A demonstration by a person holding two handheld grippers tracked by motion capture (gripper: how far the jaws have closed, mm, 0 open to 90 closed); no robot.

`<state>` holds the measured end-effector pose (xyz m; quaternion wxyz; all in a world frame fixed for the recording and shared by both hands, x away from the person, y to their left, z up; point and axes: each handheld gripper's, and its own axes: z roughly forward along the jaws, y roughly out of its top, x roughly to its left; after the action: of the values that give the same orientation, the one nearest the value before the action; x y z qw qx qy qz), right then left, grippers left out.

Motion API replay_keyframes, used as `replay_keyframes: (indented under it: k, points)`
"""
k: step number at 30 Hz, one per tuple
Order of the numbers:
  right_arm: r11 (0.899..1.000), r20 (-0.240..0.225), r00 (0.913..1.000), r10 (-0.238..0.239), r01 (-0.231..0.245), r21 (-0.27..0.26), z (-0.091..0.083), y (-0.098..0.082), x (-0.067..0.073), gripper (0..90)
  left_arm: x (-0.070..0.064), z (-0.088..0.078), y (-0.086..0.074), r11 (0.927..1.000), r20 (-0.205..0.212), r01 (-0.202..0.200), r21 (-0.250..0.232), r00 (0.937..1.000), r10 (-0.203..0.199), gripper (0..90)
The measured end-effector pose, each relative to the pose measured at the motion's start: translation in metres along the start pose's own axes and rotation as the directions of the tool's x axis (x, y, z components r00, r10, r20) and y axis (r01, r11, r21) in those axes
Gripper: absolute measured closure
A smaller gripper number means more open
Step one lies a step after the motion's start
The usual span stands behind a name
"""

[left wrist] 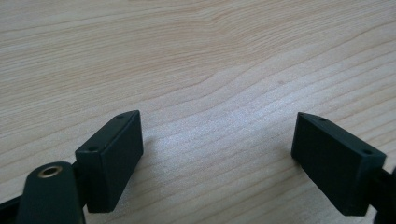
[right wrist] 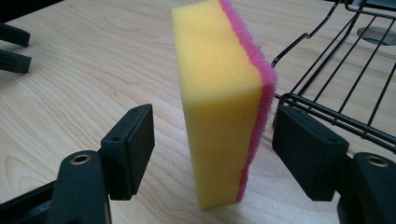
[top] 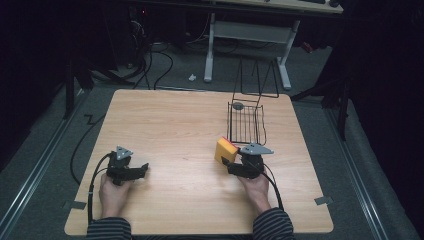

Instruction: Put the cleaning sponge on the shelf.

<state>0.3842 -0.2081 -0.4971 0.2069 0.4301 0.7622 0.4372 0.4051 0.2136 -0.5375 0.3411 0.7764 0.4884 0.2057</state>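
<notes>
While the sponge [right wrist: 223,100] stands on its narrow edge on the table [top: 170,125], yellow foam facing one way and a thin pink layer the other, the right hand-held gripper [right wrist: 212,149] straddles it with its jaws set wide, a visible gap on the yellow side and a very slim one on the pink side, so neither pad presses on it. In the high view the sponge [top: 225,149] sits just ahead of the right hand-held gripper [top: 235,161], toward the right half of the table and right next to the near end of a black wire basket [top: 246,122]. Seen from the right gripper view, the wire basket [right wrist: 336,79] lies close behind the jaw on the pink side, its rim nearly level with that pad, leaving little room there. A round grey object [top: 238,105] lies at the far end of the basket, well apart from the sponge. The left hand-held gripper [top: 145,169] rests on the table at the near left, far from the sponge, and in its own view its jaws [left wrist: 217,154] stand wide apart over bare wood grain with nothing between them. Beyond the table, the legs of a white desk [top: 250,35] and loose cables [top: 160,55] stand on the grey floor.
</notes>
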Motion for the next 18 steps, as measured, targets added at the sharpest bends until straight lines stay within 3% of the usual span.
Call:
replay_keyframes:
  k: [18]
  points:
    - [0.999, 0.004, 0.9998, 0.017, -0.017, 0.043, 0.019, -0.006, -0.004, 40.7, 0.000, 0.000, 0.000, 1.0000, 0.001, 0.000, 0.000, 1.0000, 0.000, 17.2]
